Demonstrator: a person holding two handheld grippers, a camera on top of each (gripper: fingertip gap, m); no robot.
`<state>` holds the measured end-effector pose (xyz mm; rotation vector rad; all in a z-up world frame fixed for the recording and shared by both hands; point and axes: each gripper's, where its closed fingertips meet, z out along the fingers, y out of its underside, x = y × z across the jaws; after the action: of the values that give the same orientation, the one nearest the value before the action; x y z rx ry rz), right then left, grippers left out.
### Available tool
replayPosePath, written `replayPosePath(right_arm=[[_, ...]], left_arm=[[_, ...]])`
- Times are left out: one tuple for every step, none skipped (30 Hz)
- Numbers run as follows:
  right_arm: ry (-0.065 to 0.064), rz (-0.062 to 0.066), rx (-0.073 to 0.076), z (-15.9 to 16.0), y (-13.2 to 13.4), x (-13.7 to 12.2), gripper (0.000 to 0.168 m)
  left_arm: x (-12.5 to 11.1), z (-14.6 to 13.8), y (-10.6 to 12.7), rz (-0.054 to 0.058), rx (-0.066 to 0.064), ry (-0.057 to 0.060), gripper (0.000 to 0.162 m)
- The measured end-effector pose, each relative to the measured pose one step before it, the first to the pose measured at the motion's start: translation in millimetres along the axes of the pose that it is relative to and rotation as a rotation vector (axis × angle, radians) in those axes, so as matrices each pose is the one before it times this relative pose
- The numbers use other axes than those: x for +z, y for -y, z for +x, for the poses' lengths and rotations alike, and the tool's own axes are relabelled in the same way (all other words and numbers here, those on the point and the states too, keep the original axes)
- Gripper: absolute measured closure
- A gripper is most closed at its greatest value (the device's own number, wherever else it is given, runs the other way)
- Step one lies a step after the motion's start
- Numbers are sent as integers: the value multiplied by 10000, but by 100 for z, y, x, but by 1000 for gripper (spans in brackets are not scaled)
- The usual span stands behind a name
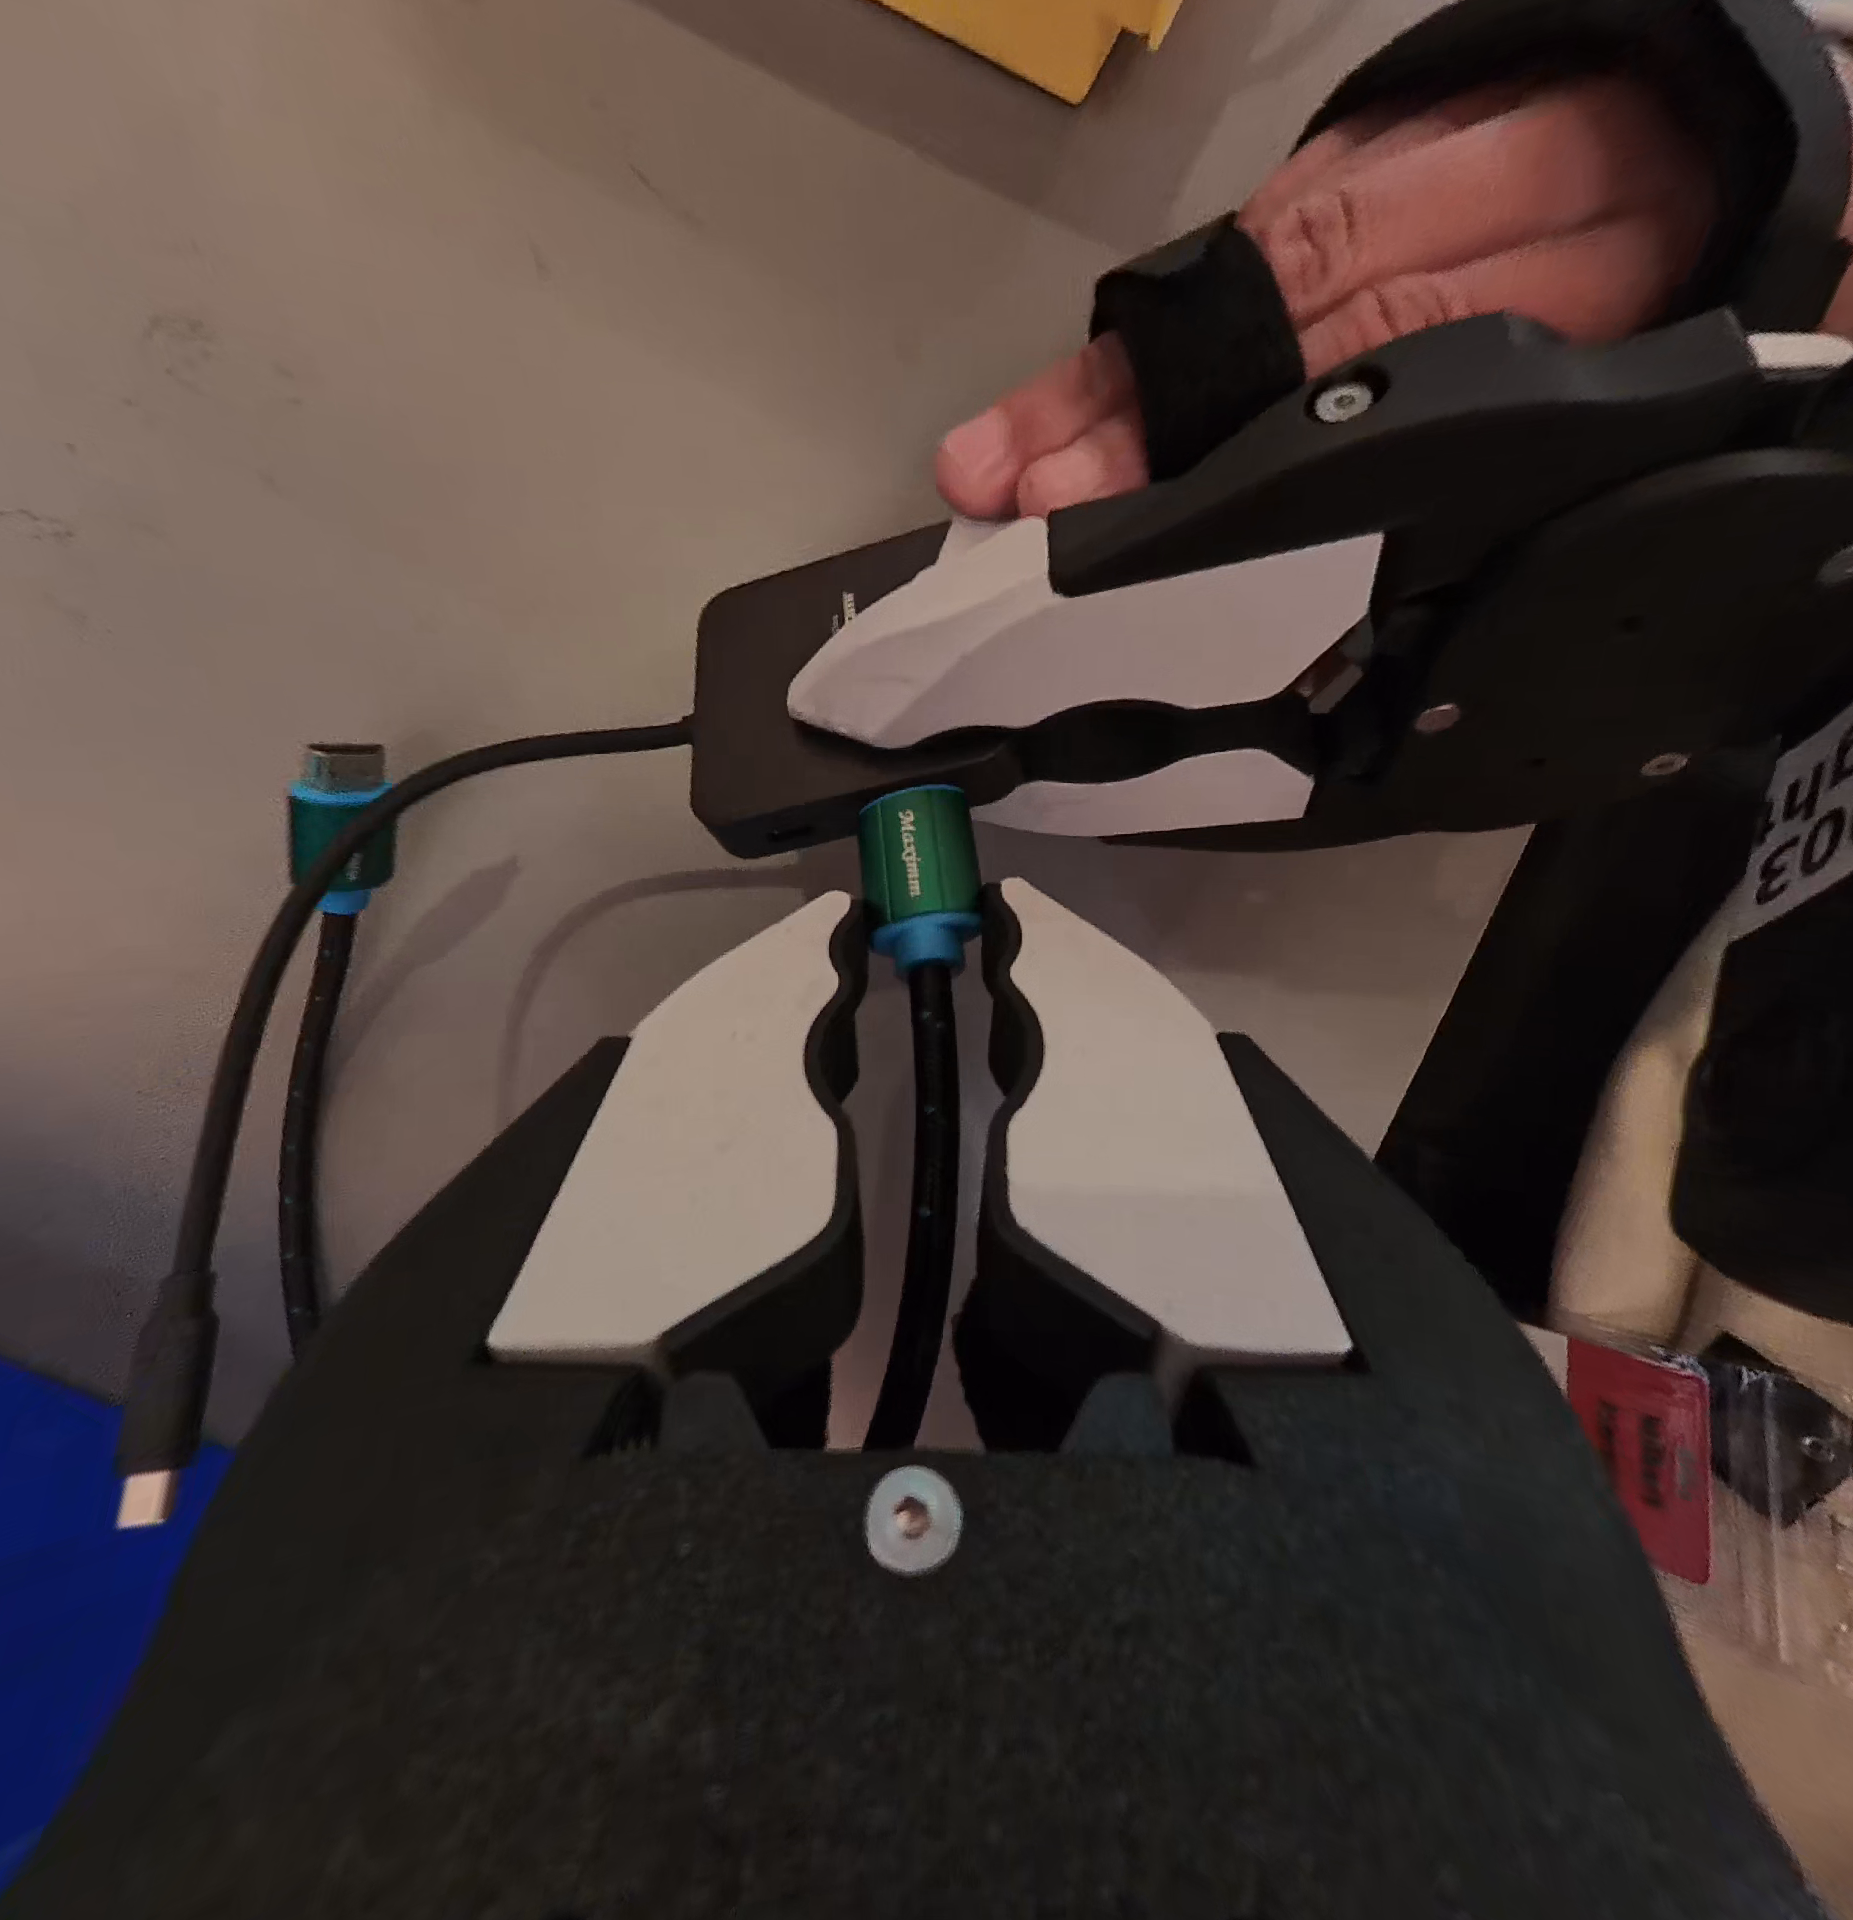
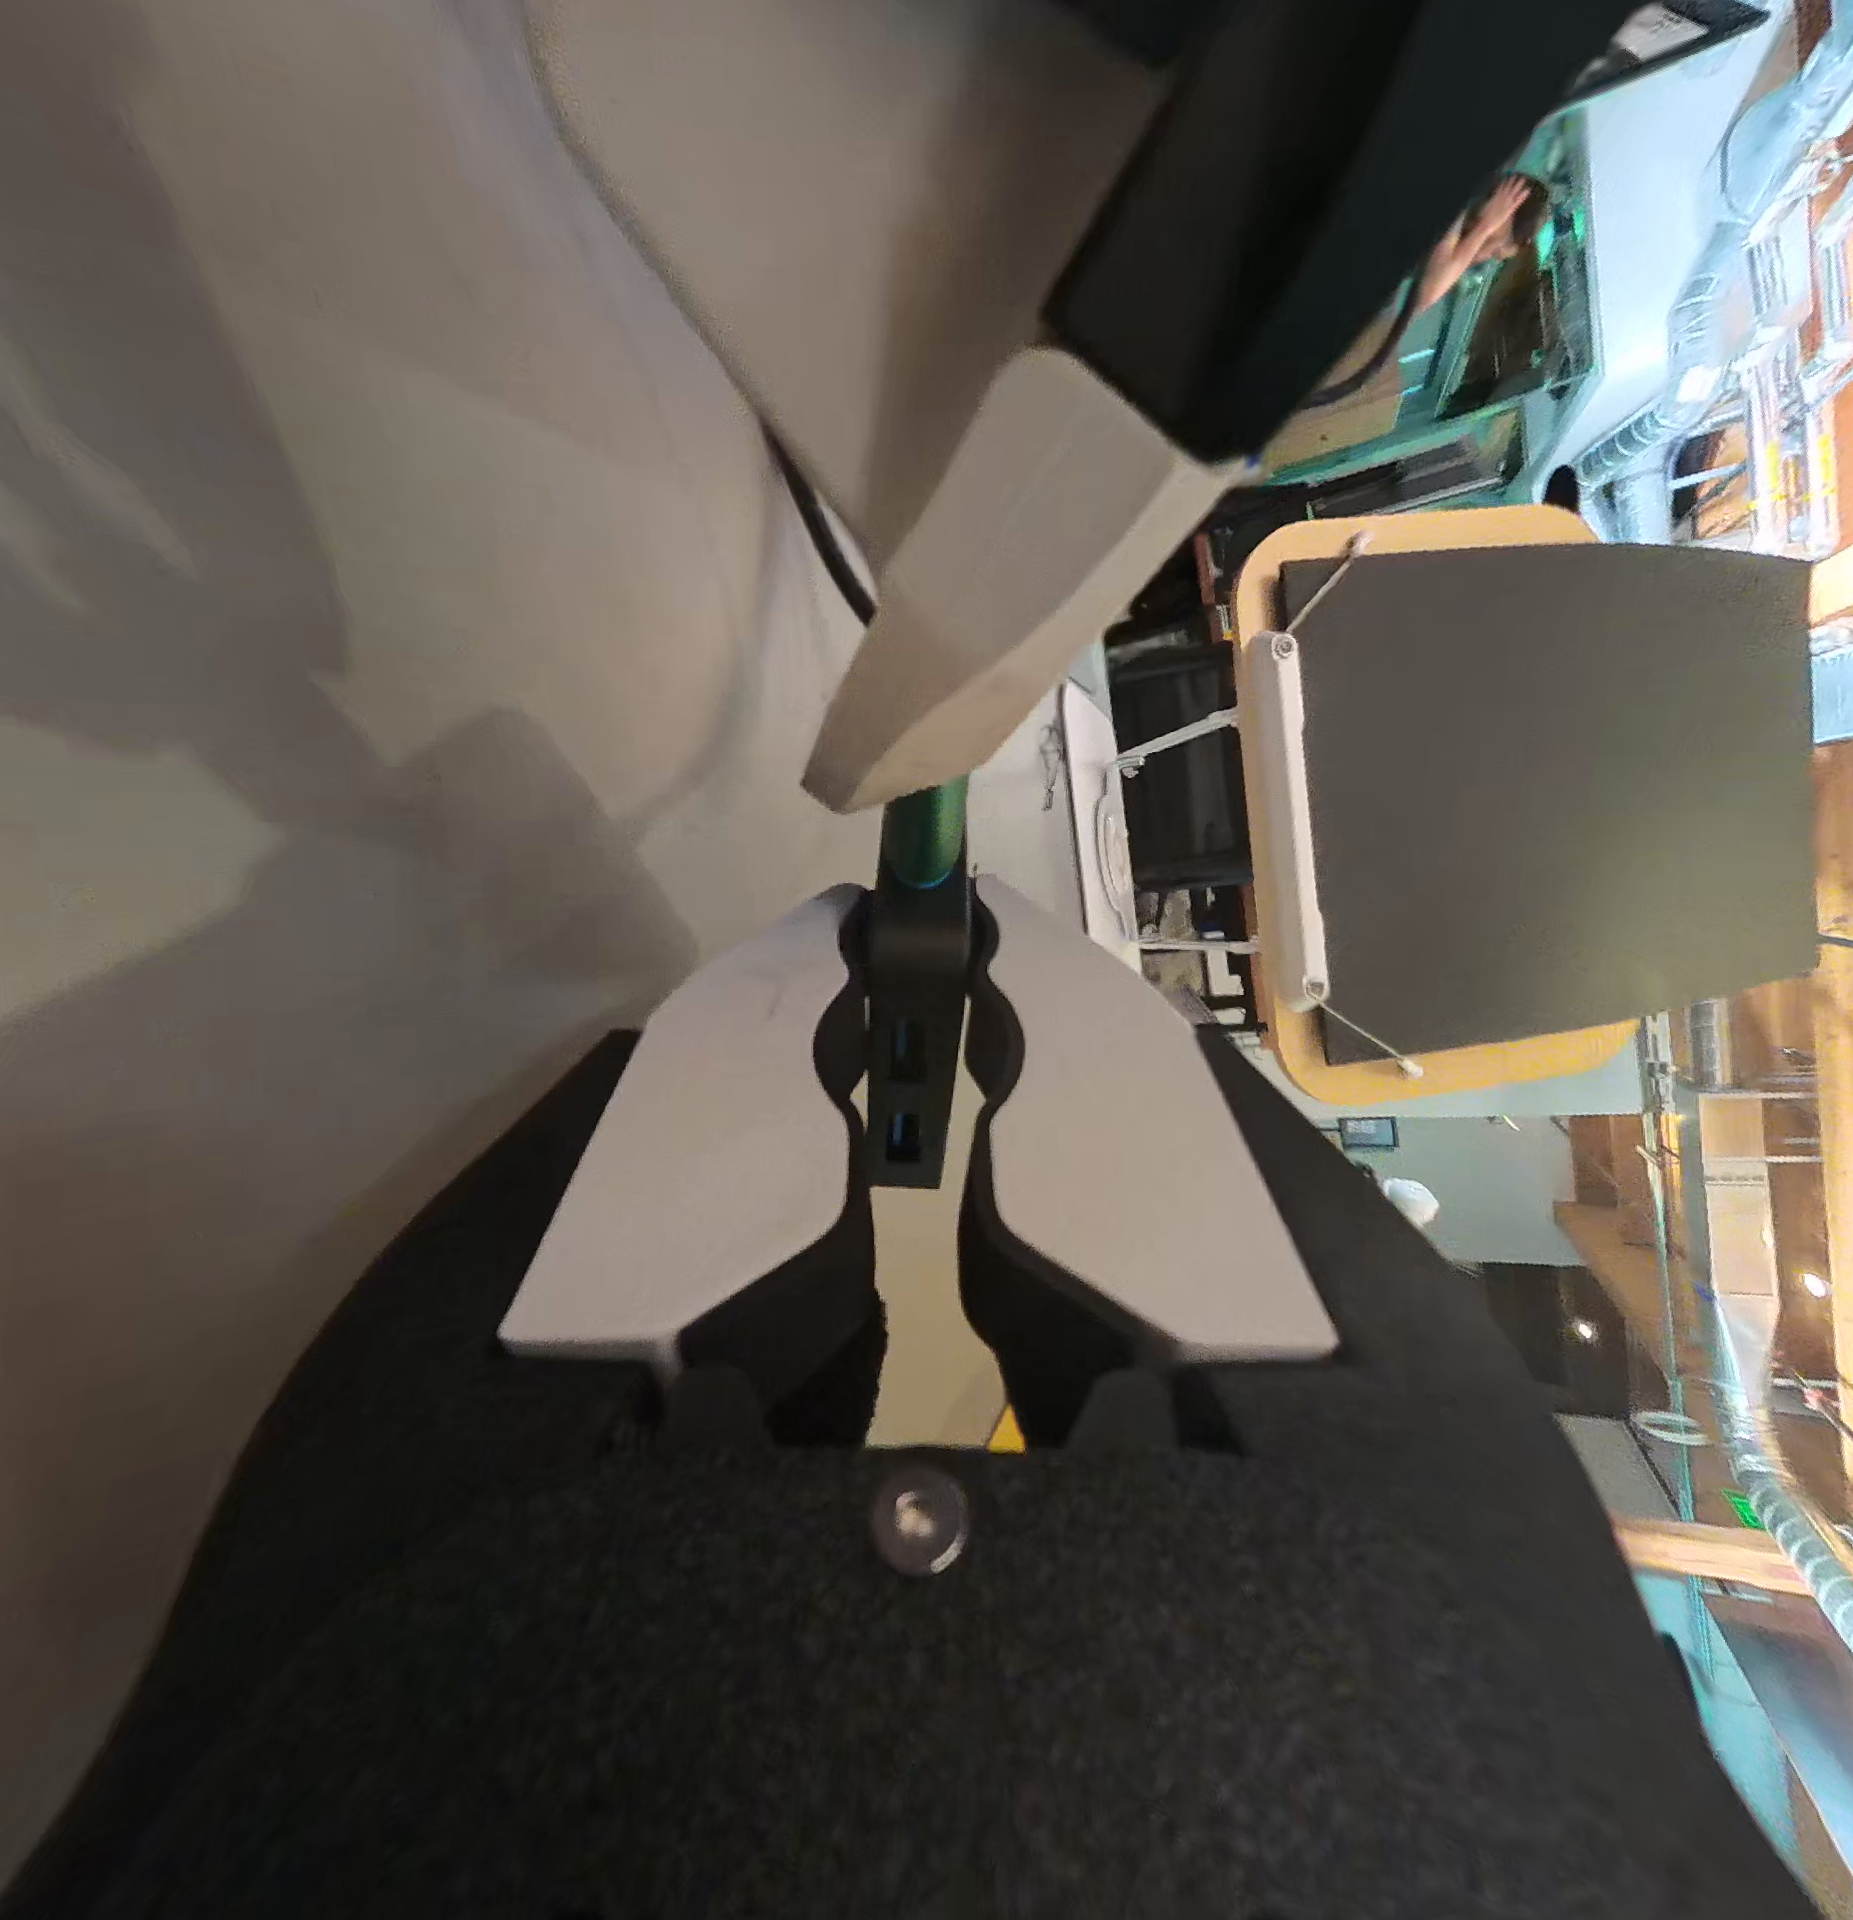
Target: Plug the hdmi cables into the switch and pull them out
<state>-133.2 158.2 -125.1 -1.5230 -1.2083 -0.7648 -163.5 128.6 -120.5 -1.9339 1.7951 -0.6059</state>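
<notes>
Evidently the work stood partway through. The left gripper (image 1: 917,935) had its jaws drawn narrow around the blue collar of a green HDMI plug (image 1: 911,868), gripping it, with the braided black cable (image 1: 917,1174) running back between the fingers. That plug met the edge of the black switch (image 1: 787,727), seemingly seated in a port, though how deep could not be told. The right gripper (image 1: 901,764) held the switch flat between its white fingers, lifted off the grey tabletop (image 1: 278,416); in the right wrist view the same gripper (image 2: 917,914) was clamped on the switch's thin edge (image 2: 911,1081), where two small blue ports showed.

A second HDMI plug (image 1: 340,821), green with blue bands, hung free to the left with its metal tip bare, touching nothing but the switch's own black lead (image 1: 226,1091), which drooped to a loose small connector (image 1: 148,1496).

Judging from this, one cable was either just plugged in or about to be pulled; the second cable remained unplugged, so its insertion and the removals appeared to be left.
</notes>
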Motion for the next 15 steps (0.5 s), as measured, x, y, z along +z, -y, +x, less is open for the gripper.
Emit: replayPosePath(right_arm=[[-110,-115,13,155,44,57,153],[-30,-122,96,127,68,60,153],[-76,-21,135,202,106,66,153],[73,76,175,-10,182,71,153],[8,-78,63,4,-32,144,153],[59,-918,4,-129,-1532,610,154],[38,-1212,-56,-198,-2594,1053,154],[-263,20,-295,130,-957,334,154],[-217,822,-124,421,782,-780,154],[143,440,608,405,972,-784,154],[156,127,731,329,509,-345,154],[-30,23,290,224,61,-20,154],[-134,31,-133,90,-25,19,154],[-115,98,-242,-3,9,-35,154],[-87,74,-34,72,-64,-58,154]], left_arm=[[-152,-101,41,37,10,61,141],[-179,-105,47,66,45,96,141],[-169,-93,11,62,26,72,141],[-154,-64,-100,16,-14,0,142],[-307,165,-123,40,-60,-221,141],[-731,732,174,297,-178,-674,141],[-1077,499,363,424,-303,-518,141],[-1074,-622,-66,92,-177,289,142],[-961,-1044,-313,-19,81,563,141],[-757,-876,-280,109,70,396,142],[-492,-690,-203,209,-124,217,142],[-202,-300,-113,312,-194,4,142],[68,2,-148,363,-154,-56,142],[338,-121,-305,357,-105,194,142],[579,-193,-528,336,-116,393,142]])
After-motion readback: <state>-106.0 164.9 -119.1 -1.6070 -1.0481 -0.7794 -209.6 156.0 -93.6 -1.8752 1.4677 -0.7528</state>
